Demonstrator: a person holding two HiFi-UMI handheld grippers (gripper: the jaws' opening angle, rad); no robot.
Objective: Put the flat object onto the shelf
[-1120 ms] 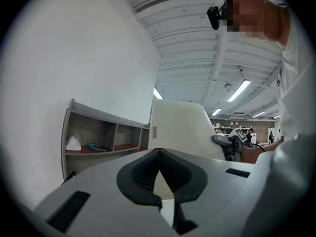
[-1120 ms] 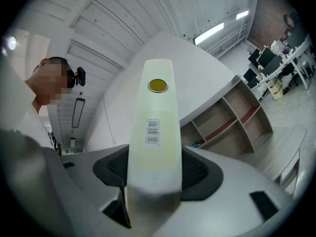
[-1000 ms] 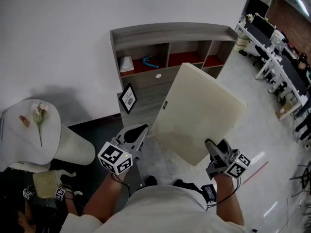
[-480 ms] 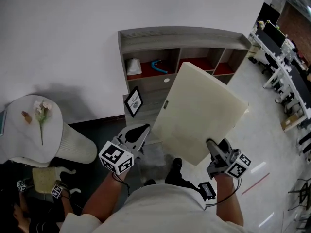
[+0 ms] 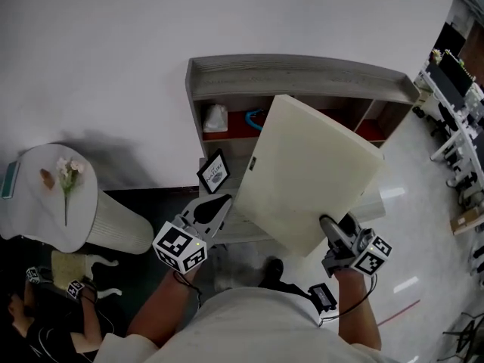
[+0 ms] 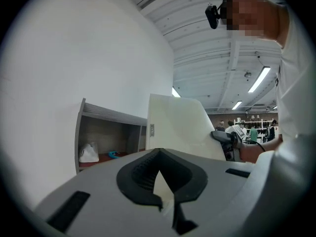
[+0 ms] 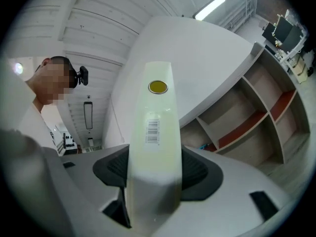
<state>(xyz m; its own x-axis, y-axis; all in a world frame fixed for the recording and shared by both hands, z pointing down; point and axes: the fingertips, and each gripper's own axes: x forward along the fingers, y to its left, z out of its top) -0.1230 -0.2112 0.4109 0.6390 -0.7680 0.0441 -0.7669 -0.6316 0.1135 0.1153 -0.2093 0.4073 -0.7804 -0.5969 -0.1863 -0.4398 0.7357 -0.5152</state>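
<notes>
Right claw [image 7: 152, 181] clamped on cream board [image 7: 159, 107] edge.

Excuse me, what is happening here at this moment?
A person holds a flat cream board with both grippers: the right gripper is clamped on its lower edge and the left gripper on its lower left corner. The board is tilted in the air before the grey shelf, not yet placed on it.

shelf [image 5: 302, 72] middle hidden behind board [image 5: 310, 172], desks [image 5: 456, 89] cropped
</notes>
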